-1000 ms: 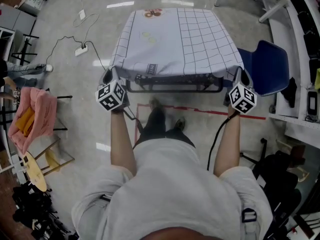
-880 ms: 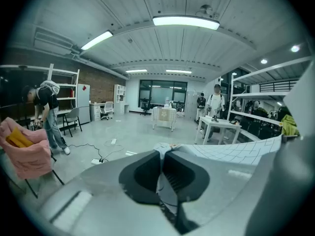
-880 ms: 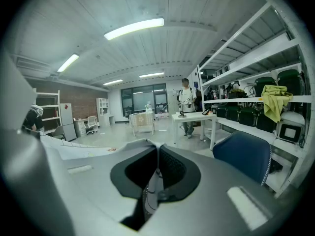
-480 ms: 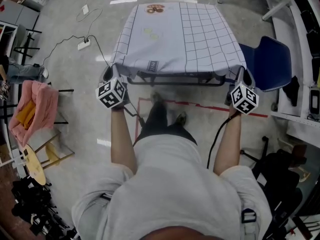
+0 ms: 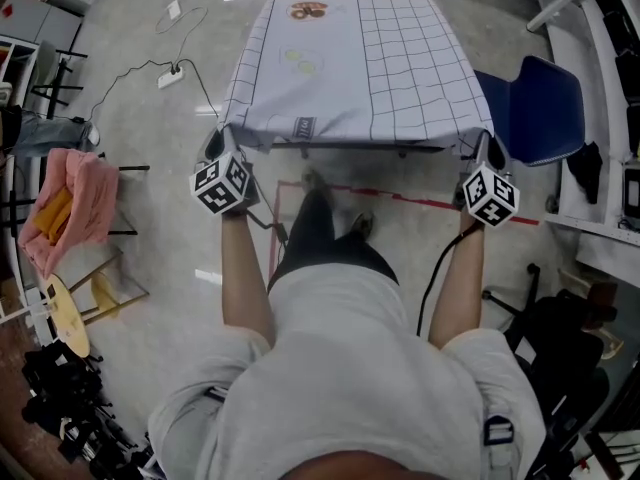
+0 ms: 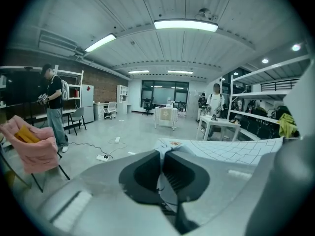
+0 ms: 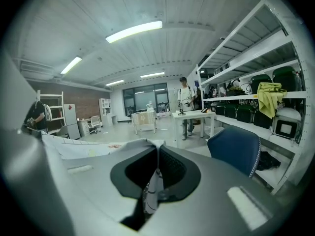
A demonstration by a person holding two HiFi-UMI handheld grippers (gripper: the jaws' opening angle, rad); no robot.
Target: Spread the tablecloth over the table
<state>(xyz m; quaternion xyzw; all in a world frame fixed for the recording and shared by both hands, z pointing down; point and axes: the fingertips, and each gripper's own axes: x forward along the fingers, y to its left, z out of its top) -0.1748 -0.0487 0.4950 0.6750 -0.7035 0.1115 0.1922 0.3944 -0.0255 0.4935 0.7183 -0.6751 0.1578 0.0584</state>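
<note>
Grey polished concrete floor (image 5: 150,168) fills the head view. A white power strip (image 5: 170,76) is seen on its cable at the upper left, and a red tape line (image 5: 420,199) is laid across the floor near the person's feet. A white tablecloth printed with a dark grid (image 5: 350,68) is spread over the table (image 5: 400,151) at the top centre. The tabletop is covered and the near hem hangs just over the near edge. The left gripper (image 5: 219,140) is held at the near left corner of the tablecloth and the right gripper (image 5: 487,144) at the near right corner. A blue plastic chair (image 5: 535,108) is placed just right of the table, and a pink cloth (image 5: 65,223) is draped over a frame well to the left.

From the left gripper view, the jaws are seen pressed together, with the tablecloth's corner bunched and pinched between them. The gridded sheet is stretched away to the right. A person in dark clothes (image 6: 54,107) is seen standing by the left wall.

From the right gripper view, the jaws are likewise seen clamped on the other corner. A strip of fabric hangs down between them, and the sheet runs off to the left. White metal shelving (image 7: 256,68) is lined along the right.
</note>
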